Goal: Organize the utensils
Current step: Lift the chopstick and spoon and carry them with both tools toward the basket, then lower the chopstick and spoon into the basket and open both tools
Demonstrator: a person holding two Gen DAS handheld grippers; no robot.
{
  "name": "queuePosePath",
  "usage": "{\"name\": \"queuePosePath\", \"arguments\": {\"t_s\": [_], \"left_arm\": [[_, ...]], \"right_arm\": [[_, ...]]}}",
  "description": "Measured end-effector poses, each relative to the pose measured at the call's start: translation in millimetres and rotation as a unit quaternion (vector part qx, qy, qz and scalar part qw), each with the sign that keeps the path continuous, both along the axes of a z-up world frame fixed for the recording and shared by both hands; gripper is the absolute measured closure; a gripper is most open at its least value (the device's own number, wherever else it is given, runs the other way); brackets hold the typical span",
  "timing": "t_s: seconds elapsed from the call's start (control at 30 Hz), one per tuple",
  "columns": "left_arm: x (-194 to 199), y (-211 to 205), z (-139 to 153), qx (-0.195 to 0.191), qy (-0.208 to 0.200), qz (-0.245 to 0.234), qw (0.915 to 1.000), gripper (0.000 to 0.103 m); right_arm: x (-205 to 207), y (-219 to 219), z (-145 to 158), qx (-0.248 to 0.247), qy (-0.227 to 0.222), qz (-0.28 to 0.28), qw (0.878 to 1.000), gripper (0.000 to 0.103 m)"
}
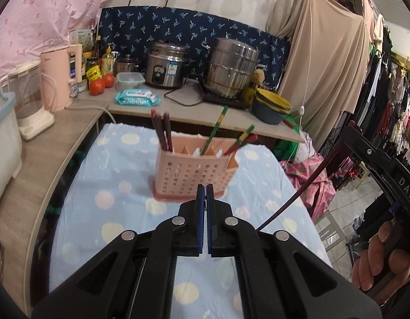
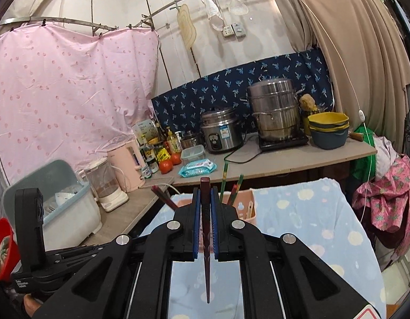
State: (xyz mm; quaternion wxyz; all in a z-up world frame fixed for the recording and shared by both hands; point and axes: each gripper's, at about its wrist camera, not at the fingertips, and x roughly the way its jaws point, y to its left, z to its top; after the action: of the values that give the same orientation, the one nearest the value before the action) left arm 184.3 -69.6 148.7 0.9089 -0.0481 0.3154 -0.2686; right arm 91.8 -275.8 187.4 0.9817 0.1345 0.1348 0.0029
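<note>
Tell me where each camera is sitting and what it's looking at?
Left wrist: on the left gripper, shut and empty, looking down over the spotted tablecloth at the pink utensil holder; the person's other hand shows at right.
Right wrist: on the right gripper, shut on a dark red chopstick, facing the counter; the left gripper's body shows at lower left.
Both see: the holder, rice cooker, steamer pot, tomatoes.

Cramped home kitchen corner, rice cooker [image 1: 166, 67] and steamer pot [image 1: 231, 66] on counter, clothes rack [image 1: 391, 101] beside (lived-in)
</note>
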Motion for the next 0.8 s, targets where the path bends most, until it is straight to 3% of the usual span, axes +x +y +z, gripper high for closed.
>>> {"name": "queuePosePath", "arguments": {"t_s": [0.27,0.47,0.63,0.8], "left_arm": [[55,-19,37,-0.005,-0.027,0.011,0.9995,0.102],[96,-37,41,0.008,-0.031,0.023,0.9992,0.102],[124,-45,29,0.018,-0.02,0.034,0.9991,0.102],[142,-46,12,0.021,-0.003,0.035,0.9992,0.102]], "right_arm": [[59,-15,40,0.005,-0.038,-0.018,0.999,0.096],[107,-17,56,0.001,-0.055,-0.028,0.998,0.096],[145,-14,53,-0.01,-0.052,-0.033,0.998,0.096],[173,-10,30,-0.021,-0.021,-0.026,0.999,0.096]]}}
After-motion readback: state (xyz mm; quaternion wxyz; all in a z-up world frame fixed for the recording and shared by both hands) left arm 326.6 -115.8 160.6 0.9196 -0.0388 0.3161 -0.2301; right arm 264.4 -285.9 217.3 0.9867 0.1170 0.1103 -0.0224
